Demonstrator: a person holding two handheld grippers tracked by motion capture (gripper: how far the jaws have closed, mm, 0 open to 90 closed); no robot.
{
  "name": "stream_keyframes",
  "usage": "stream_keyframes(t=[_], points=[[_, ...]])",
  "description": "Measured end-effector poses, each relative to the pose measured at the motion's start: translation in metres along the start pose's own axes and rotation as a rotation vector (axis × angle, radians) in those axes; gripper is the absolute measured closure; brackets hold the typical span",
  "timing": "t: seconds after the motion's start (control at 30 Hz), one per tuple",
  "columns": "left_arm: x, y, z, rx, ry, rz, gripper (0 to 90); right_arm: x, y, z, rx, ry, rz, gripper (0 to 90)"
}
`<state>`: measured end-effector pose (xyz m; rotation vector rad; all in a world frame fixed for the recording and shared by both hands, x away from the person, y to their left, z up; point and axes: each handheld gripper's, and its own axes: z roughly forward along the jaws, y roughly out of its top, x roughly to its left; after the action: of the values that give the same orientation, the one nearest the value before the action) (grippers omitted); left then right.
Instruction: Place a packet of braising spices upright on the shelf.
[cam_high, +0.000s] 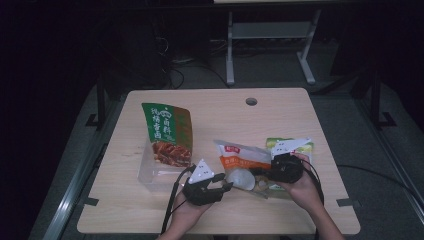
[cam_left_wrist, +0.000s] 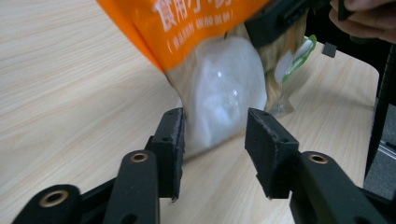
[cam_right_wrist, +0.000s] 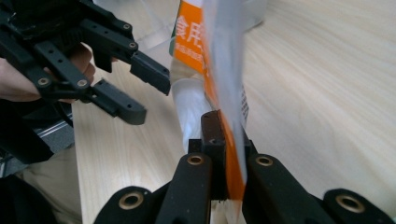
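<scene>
black jaws of the right gripper stand pressed together on the edge of the orange-and-clear pouch, the film pinched flat between the pads and running up out of them. nearest the left gripper's camera, the left gripper stands spread about halfway, its pads on either side of the pouch's white, bulging lower end but not pressing it.

from above, the pouch lies near the front middle of the table, between the two grippers, with the right gripper on its right side and the left gripper just at its lower left.

the step in hand looks like a two-handed hold on the pouch, perhaps to lift or hand it over. to do it well, i judge that the right pinch should hold firm while the left jaws slide a little further around the bulge and close gently: the film is slick and the filling soft, so a hard squeeze could burst it or make it squirt sideways.

around it: a green packet lies under or just behind the right gripper, touching the pouch's far end, and could be dragged along. a tall green-and-red bag leans in a clear plastic tub to the left, close enough that a leftward swing might knock it.
</scene>
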<state>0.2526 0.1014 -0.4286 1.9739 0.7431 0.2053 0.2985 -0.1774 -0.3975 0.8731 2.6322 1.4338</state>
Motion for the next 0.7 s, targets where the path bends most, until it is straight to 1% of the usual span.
stream_keyframes(t=[0.07,0.2,0.23,0.33,0.37,0.4,0.47,0.5,0.57,0.6,0.63,0.67,0.7], points=[[0.002,-0.002,-0.003,0.001,0.000,-0.007,54.3,-0.001,0.004,0.001,-0.007,0.005,-0.001,89.9],[0.003,-0.005,-0.008,0.005,-0.009,-0.011,52.5,-0.001,0.011,0.001,-0.009,-0.011,-0.016,90.0],[0.002,-0.006,-0.009,0.003,-0.012,-0.013,52.0,-0.003,0.016,0.001,-0.014,-0.015,-0.021,90.0],[-0.001,-0.008,-0.011,0.010,-0.016,0.008,51.8,-0.004,0.021,0.000,-0.019,-0.014,-0.018,90.0],[-0.002,-0.008,-0.011,0.014,-0.019,0.016,51.8,-0.005,0.024,0.001,-0.023,-0.014,-0.024,90.0],[-0.003,-0.008,-0.012,0.015,-0.017,0.032,51.8,-0.006,0.027,0.001,-0.026,-0.014,-0.027,90.0],[-0.005,-0.009,-0.011,0.013,-0.023,0.035,51.6,-0.007,0.038,0.005,-0.033,-0.014,-0.034,90.0],[-0.005,-0.009,-0.012,0.013,-0.026,0.042,51.6,-0.007,0.038,0.005,-0.033,-0.014,-0.034,90.0],[-0.006,-0.010,-0.012,0.006,-0.029,0.051,51.3,-0.009,0.045,0.008,-0.036,-0.018,-0.041,90.0],[-0.007,-0.010,-0.011,0.005,-0.031,0.053,50.9,-0.010,0.048,0.009,-0.042,-0.015,-0.041,90.0],[-0.007,-0.010,-0.011,0.003,-0.033,0.060,50.3,-0.014,0.056,0.013,-0.053,-0.010,-0.038,90.0],[-0.007,-0.010,-0.011,0.003,-0.036,0.063,50.3,-0.014,0.056,0.013,-0.053,-0.010,-0.038,90.0],[-0.006,-0.011,-0.011,0.002,-0.039,0.066,49.8,-0.017,0.064,0.017,-0.064,-0.011,-0.032,90.0]])
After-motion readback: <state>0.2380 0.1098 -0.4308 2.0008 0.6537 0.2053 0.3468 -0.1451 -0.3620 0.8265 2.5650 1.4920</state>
